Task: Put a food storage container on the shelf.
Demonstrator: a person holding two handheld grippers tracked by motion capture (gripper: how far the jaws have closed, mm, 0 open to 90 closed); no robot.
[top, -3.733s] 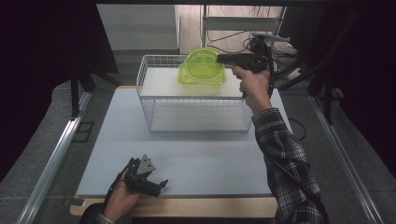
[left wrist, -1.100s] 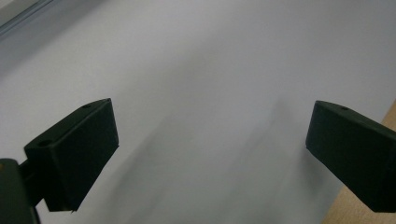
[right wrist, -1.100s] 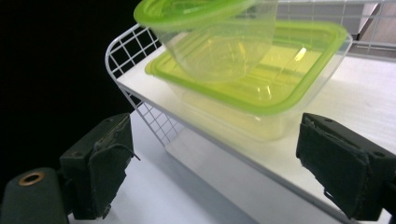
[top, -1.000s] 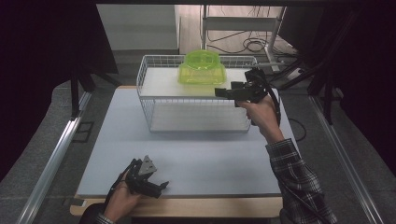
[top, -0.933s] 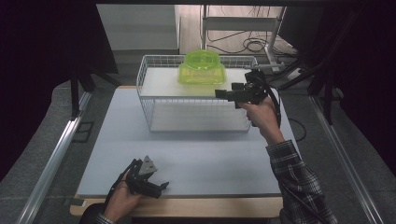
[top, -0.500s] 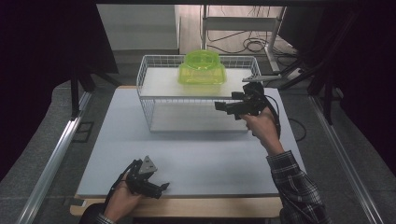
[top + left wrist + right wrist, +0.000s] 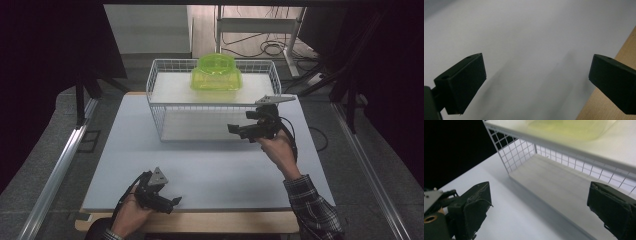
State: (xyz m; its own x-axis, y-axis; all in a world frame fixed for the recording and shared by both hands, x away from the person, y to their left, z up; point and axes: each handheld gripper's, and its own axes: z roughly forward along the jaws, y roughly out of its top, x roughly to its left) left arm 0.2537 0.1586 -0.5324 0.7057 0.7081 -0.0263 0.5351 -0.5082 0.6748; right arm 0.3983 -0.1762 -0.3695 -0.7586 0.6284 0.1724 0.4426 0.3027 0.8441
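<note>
A translucent green bowl (image 7: pixel 216 72) lies upside down on the top shelf of a white wire rack (image 7: pixel 160 112) at the back of the table. My right gripper (image 7: pixel 235 131) hovers in front of the rack's right end, pointing left, below the shelf. Its jaws have just been opening and stand open with nothing between them. In the right gripper view, the right gripper (image 7: pixel 539 212) faces the rack's mesh (image 7: pixel 511 150), with the green bowl (image 7: pixel 574 128) above. My left gripper (image 7: pixel 172 204) rests low near the table's front edge. It (image 7: pixel 536 80) is open over the bare white mat.
A white mat (image 7: pixel 220 170) covers the table, and a wooden strip (image 7: pixel 200 220) runs along its front edge. A metal rail (image 7: pixel 55 170) lies on the floor to the left. Cables (image 7: pixel 270 47) and a desk frame stand behind the rack.
My right gripper has pulled back from the bowl on the shelf and sunk toward me, to in front of the rack. The bowl stays on the shelf. The left gripper has not moved.
</note>
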